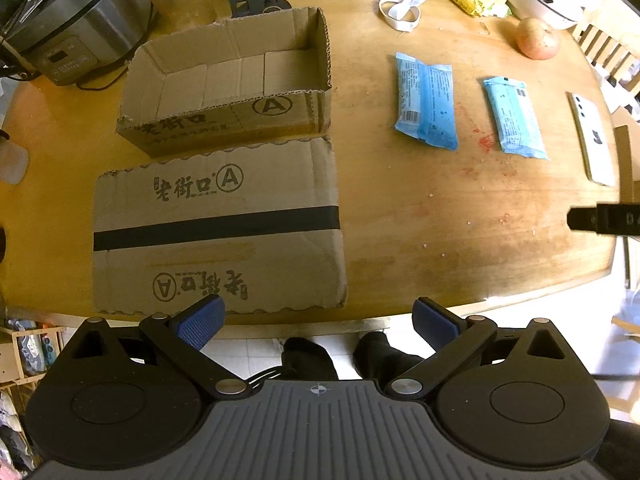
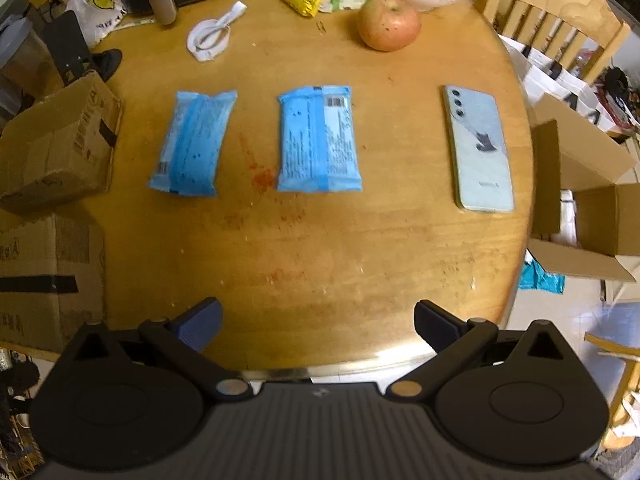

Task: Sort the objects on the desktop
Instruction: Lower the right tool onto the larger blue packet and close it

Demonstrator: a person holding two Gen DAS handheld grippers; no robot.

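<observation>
My left wrist cam looks down from the table's near edge [image 1: 400,280] at the cardboard box [image 1: 228,92]. Right cam sits further right, similar height. Both share the two blue packets [image 1: 426,100] [image 2: 316,140].

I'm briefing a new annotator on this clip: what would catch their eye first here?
Two bright blue packets lie side by side mid-table, with a pale phone face down to their right. On the left stands an open cardboard box, nothing visible inside, a flattened one before it. Both tongs hover open at the near edge.

Wooden table [image 2: 320,240]: packets [image 2: 318,138], phone [image 2: 478,148], box [image 1: 240,80].
</observation>
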